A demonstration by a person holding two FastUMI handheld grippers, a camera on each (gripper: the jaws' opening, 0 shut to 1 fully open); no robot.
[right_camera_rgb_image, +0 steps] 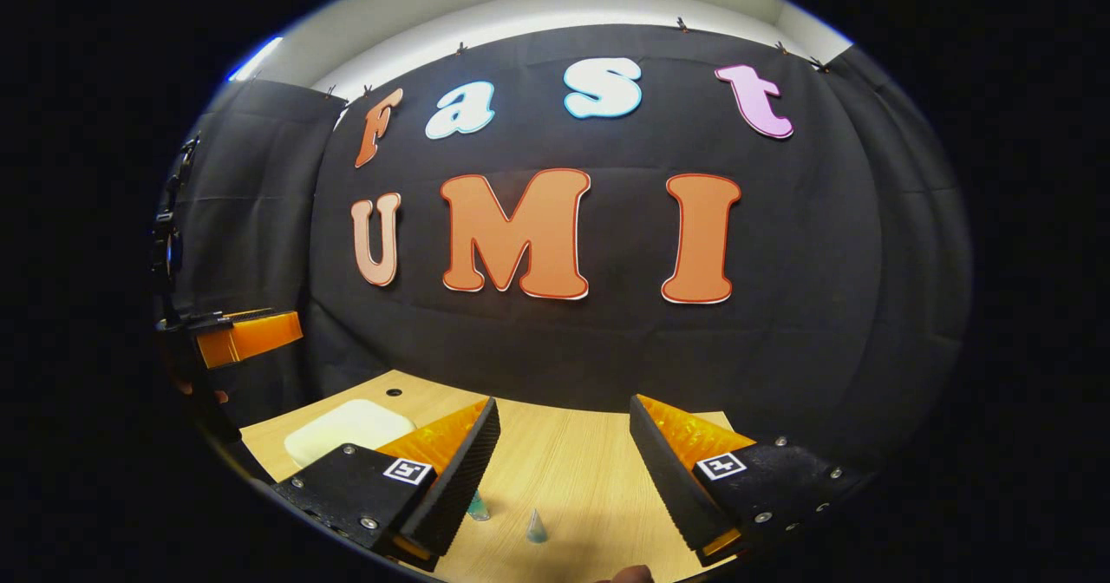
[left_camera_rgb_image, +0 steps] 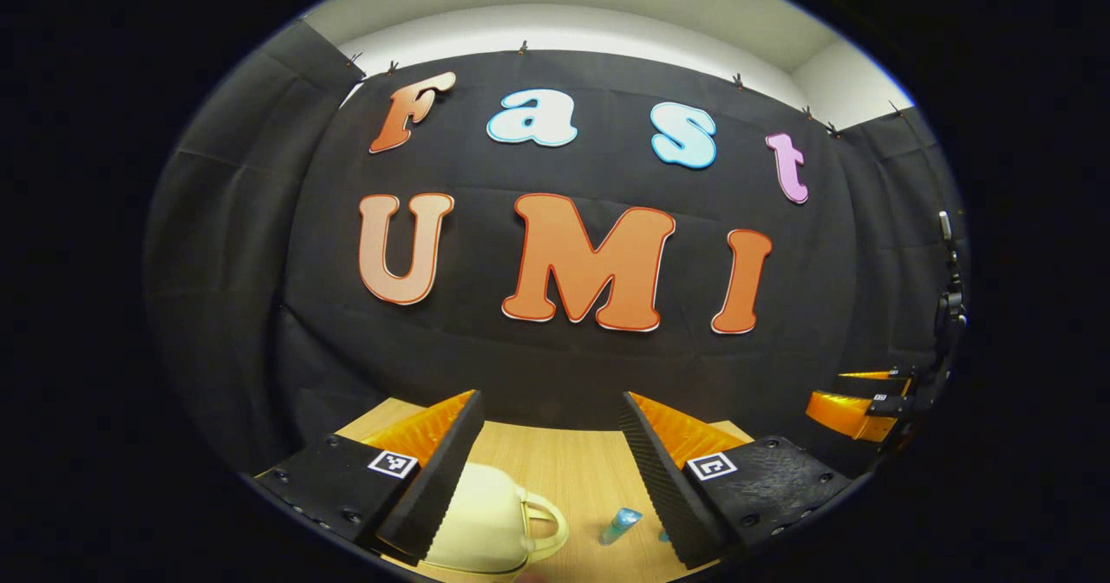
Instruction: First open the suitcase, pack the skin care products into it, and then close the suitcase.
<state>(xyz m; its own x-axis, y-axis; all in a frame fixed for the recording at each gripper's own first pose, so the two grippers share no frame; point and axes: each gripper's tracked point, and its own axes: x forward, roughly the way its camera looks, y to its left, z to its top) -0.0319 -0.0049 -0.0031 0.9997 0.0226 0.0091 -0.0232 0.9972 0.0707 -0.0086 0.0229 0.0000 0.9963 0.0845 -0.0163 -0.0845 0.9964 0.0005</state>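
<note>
On table: suitcase [left_camera_rgb_image: 486, 518] flat, handle rightward

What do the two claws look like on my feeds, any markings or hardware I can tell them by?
The left claw and right claw look alike: two wedge-shaped fingers with ribbed inner faces, mounted on black textured blocks with visible screws. Each block carries a small square black-and-white tag. In the left gripper view, the other claw's body shows orange with black fittings at the right edge.
</note>
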